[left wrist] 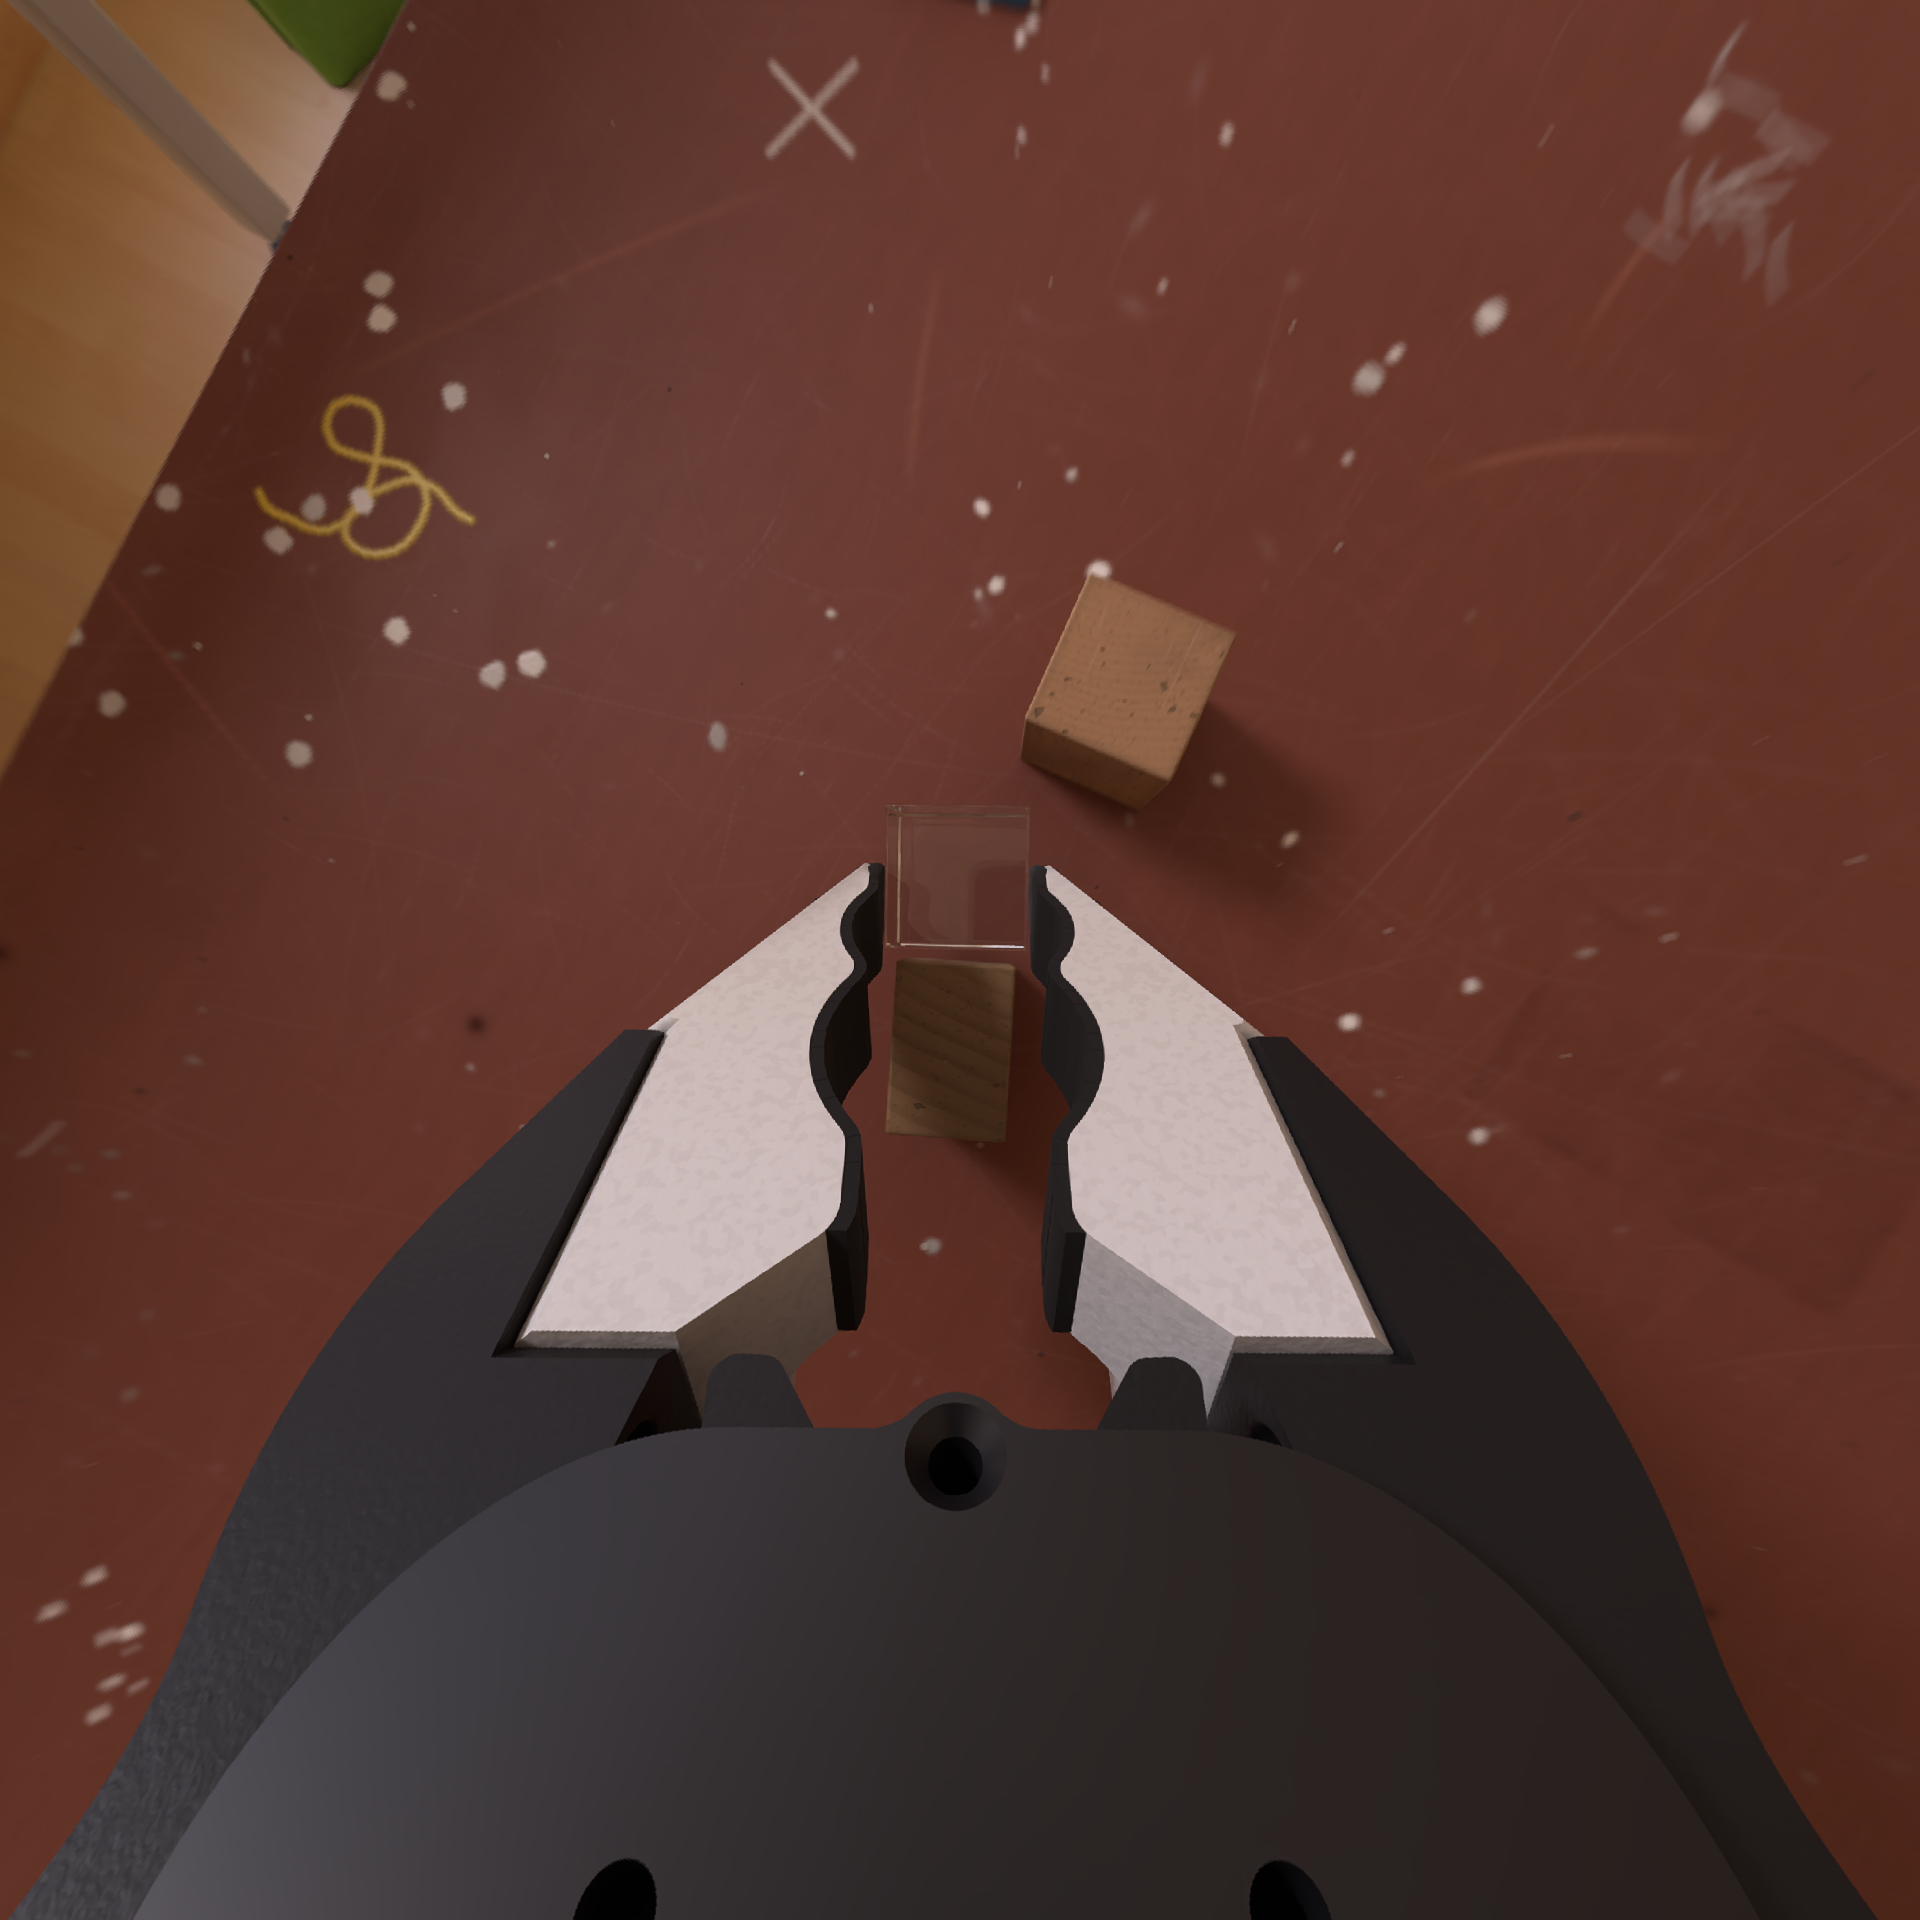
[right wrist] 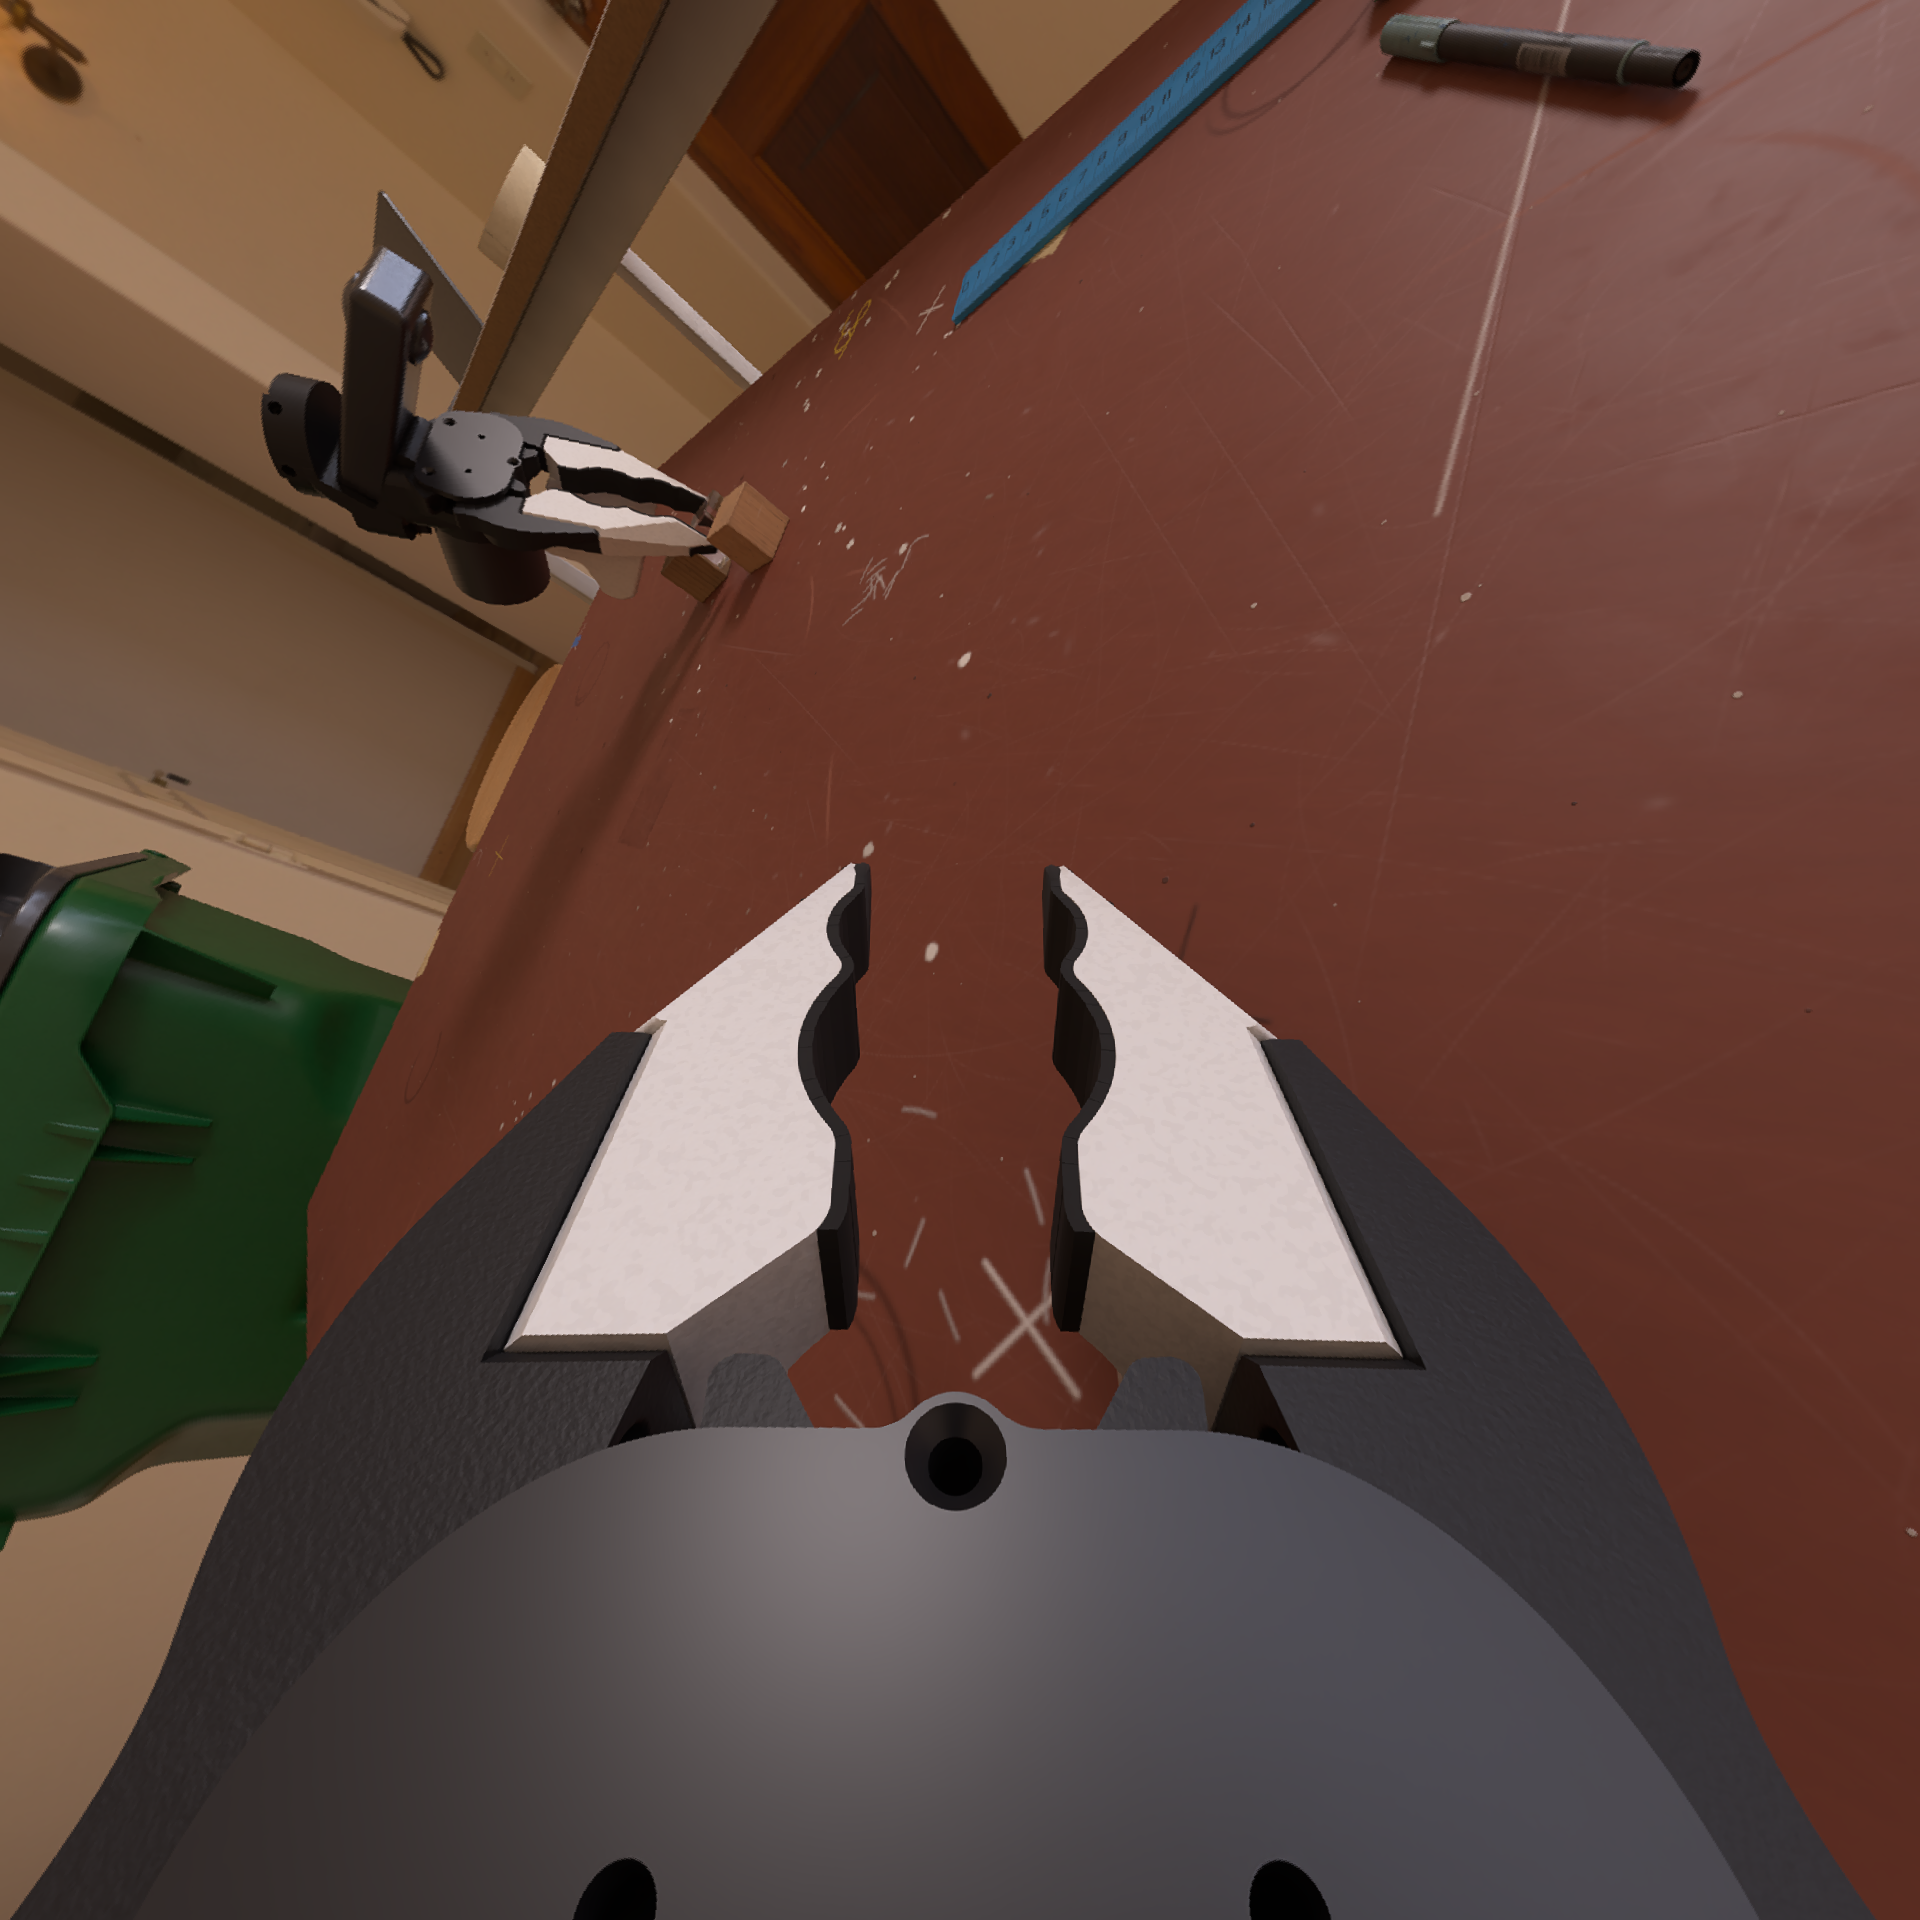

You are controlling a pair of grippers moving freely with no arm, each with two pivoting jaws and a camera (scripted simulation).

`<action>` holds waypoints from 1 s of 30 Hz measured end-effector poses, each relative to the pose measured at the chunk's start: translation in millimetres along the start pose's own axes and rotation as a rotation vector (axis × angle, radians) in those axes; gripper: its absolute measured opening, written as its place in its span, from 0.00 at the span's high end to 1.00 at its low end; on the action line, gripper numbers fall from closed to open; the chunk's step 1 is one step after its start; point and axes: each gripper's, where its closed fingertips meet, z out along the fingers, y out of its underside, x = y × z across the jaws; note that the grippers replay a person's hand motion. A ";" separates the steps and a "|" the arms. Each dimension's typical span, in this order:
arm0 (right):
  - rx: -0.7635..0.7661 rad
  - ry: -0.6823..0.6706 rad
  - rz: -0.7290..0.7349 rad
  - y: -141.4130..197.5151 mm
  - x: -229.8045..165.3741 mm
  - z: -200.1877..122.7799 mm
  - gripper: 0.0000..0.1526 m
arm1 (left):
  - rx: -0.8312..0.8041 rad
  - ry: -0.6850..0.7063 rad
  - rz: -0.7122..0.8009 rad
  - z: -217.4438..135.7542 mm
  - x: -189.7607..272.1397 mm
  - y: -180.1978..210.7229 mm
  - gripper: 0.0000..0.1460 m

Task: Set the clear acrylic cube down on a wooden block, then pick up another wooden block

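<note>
My left gripper (left wrist: 958, 873) is shut on the clear acrylic cube (left wrist: 958, 878), which sits between its fingertips. A wooden block (left wrist: 951, 1049) lies on the red-brown table (left wrist: 520, 883) right under the cube, between my fingers; I cannot tell if cube and block touch. A second wooden block (left wrist: 1127, 686) lies apart, ahead and to the right. My right gripper (right wrist: 956, 873) is open and empty above bare table. In the right wrist view the left gripper (right wrist: 712, 530) shows far off at the table's left edge, over the two blocks (right wrist: 750, 528).
The table's left edge runs close to the left gripper, with wooden floor (left wrist: 94, 364) beyond. A large green object (right wrist: 156, 1143) stands off the table's edge by my right gripper. A blue ruler (right wrist: 1122, 135) and a dark cylinder (right wrist: 1538, 52) lie at the far end.
</note>
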 end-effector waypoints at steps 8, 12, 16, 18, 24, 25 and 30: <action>-0.001 0.004 0.006 0.0 1.1 0.4 0.79 | 0.551 0.458 -0.336 -66.8 17.5 -53.0 0.81; -0.003 0.004 0.006 0.3 1.1 0.6 0.79 | 1.006 0.695 -0.310 -143.0 24.8 -73.8 0.81; -0.005 -0.001 0.005 0.4 0.4 0.5 0.79 | 1.224 0.868 -0.365 -183.8 20.8 -72.6 0.81; -0.004 -0.005 0.003 0.4 -0.2 0.3 0.79 | 1.276 0.922 -0.375 -196.2 19.0 -72.8 0.81; -0.004 -0.019 0.005 0.4 -1.6 -0.2 0.79 | 1.243 0.855 -0.341 -197.4 16.7 -75.4 0.81; -0.004 -0.019 0.005 0.4 -1.6 -0.3 0.79 | 1.169 0.772 -0.324 -186.9 15.6 -75.7 0.81; -0.006 -0.020 0.009 0.7 -1.1 0.0 0.79 | 0.592 0.244 -0.074 -120.7 10.1 -48.9 0.81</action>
